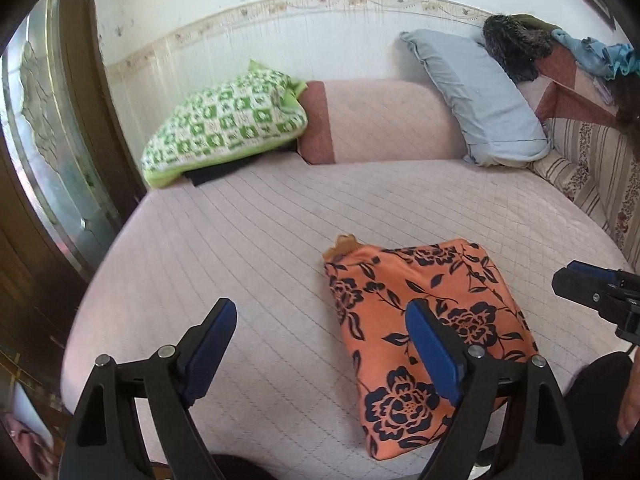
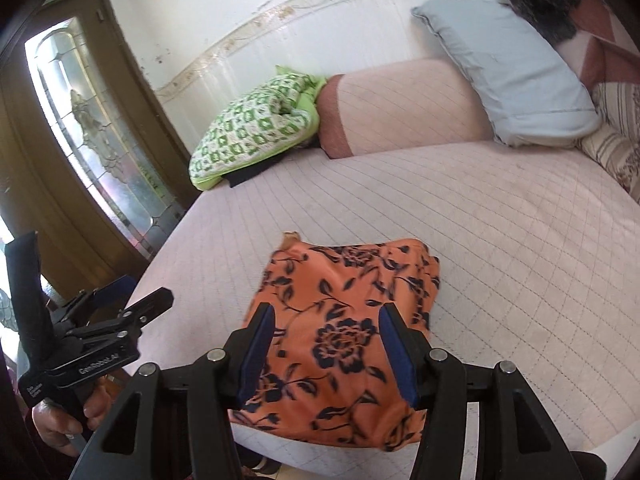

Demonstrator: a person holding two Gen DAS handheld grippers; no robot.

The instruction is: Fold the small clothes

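Note:
An orange garment with dark blue flowers [image 1: 424, 320] lies folded into a rough rectangle near the front edge of the pink quilted bed [image 1: 248, 248]. In the left wrist view my left gripper [image 1: 320, 306] hangs above the bed just left of the garment, open, with nothing between its blue pads [image 1: 212, 344]. The right gripper [image 1: 592, 288] shows at the right edge. In the right wrist view my right gripper [image 2: 326, 308] hovers over the near half of the garment [image 2: 344, 280], open and not touching the cloth. The left gripper [image 2: 140, 300] is at the lower left, held by a hand [image 2: 60, 420].
A green checked folded blanket [image 1: 224, 128] and a pink bolster [image 1: 380, 120] lie along the wall. A blue pillow [image 1: 480, 96], a striped cushion [image 1: 592, 160] and a pile of dark clothes [image 1: 516, 44] sit at the back right. A wooden door with glass [image 2: 100, 128] stands left.

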